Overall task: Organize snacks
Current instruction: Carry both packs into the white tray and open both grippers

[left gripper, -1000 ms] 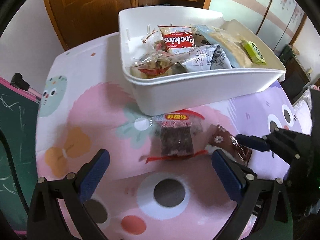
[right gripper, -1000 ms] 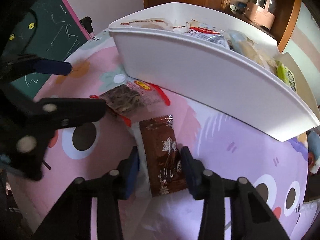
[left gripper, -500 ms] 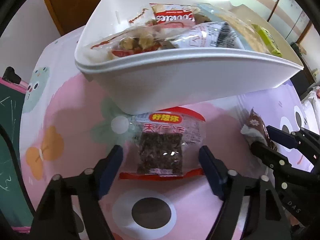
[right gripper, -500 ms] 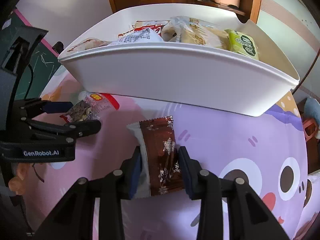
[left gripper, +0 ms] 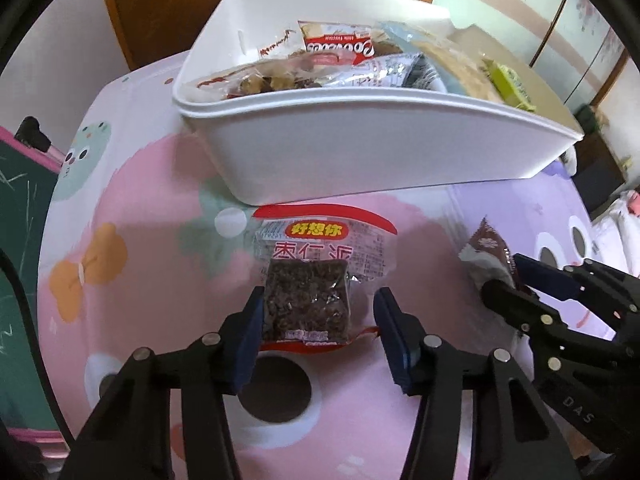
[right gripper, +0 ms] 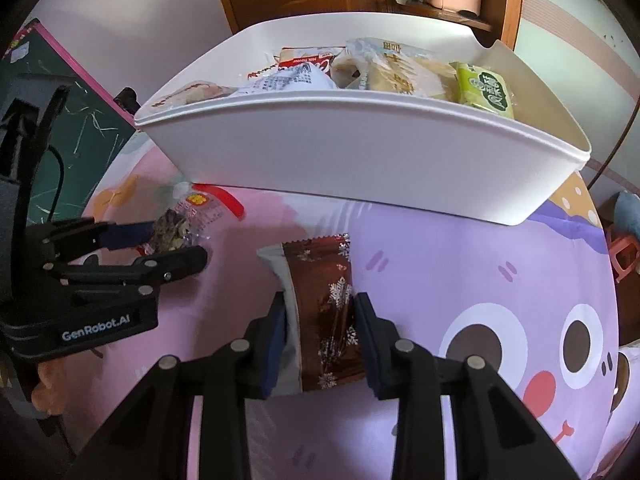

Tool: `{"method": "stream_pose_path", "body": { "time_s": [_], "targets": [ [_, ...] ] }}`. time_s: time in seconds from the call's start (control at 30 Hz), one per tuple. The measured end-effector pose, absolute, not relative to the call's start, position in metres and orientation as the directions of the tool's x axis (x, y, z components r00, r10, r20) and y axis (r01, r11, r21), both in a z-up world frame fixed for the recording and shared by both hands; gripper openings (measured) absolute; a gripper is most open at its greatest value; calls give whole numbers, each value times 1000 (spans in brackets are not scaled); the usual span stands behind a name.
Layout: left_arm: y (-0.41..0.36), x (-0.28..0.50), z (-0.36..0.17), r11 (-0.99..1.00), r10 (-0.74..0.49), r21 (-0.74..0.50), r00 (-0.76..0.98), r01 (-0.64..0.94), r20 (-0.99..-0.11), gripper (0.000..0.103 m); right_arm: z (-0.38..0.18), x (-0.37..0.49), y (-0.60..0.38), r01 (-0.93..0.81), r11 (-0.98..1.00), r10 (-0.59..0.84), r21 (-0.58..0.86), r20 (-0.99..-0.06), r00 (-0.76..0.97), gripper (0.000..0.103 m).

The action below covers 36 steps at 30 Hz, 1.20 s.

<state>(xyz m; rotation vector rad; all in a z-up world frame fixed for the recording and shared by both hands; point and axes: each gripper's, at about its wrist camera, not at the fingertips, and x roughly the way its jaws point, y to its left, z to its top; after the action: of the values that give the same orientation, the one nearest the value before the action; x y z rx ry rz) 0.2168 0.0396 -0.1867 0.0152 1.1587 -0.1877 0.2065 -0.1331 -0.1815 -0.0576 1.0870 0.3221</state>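
A white bin (left gripper: 360, 152) (right gripper: 360, 152) holds several snack packets. In front of it on the cartoon tablecloth lies a clear red-trimmed date-nut snack pack (left gripper: 316, 280) (right gripper: 180, 228). My left gripper (left gripper: 320, 320) (right gripper: 160, 248) straddles this pack, its jaws closed in around the dark bar; the right pad stands a little off the wrapper. My right gripper (right gripper: 320, 316) (left gripper: 504, 280) is shut on a brown snowflake-printed snack packet (right gripper: 324, 300) (left gripper: 488, 252), held just above the cloth, right of the date pack.
A green chalkboard with a pink frame (left gripper: 20, 184) (right gripper: 80, 120) stands at the left table edge. A wooden door (left gripper: 168, 4) and shelf are behind the bin. The tablecloth (right gripper: 480, 280) spreads purple to the right.
My left gripper has moved down to the date-nut pack and narrowed its jaws around it. My right gripper has lifted the brown packet slightly while staying shut on it.
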Motion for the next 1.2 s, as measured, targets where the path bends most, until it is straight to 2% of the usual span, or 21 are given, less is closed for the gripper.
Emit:
{"method": "stream_pose_path", "body": {
  "time_s": [0.33,0.57,0.93,1.2],
  "targets": [
    [49,182,-145,982,-183,-136,451,134,-874,51,-157,179,-129,-309,944,255,116,-851,460,32],
    [41,160,-90,989,-125,-62,527,136,-840,51,-112,156,-135,-330,937,282,110,-798,532,32],
    [22,170,34,988,-85,29,688,153,-720,52,14,164,-152,-291,956,254,44,-623,740,32],
    [7,199,101,988,-41,86,769,125,-638,52,97,193,-162,-239,971,200,-19,-485,851,33]
  ]
}}
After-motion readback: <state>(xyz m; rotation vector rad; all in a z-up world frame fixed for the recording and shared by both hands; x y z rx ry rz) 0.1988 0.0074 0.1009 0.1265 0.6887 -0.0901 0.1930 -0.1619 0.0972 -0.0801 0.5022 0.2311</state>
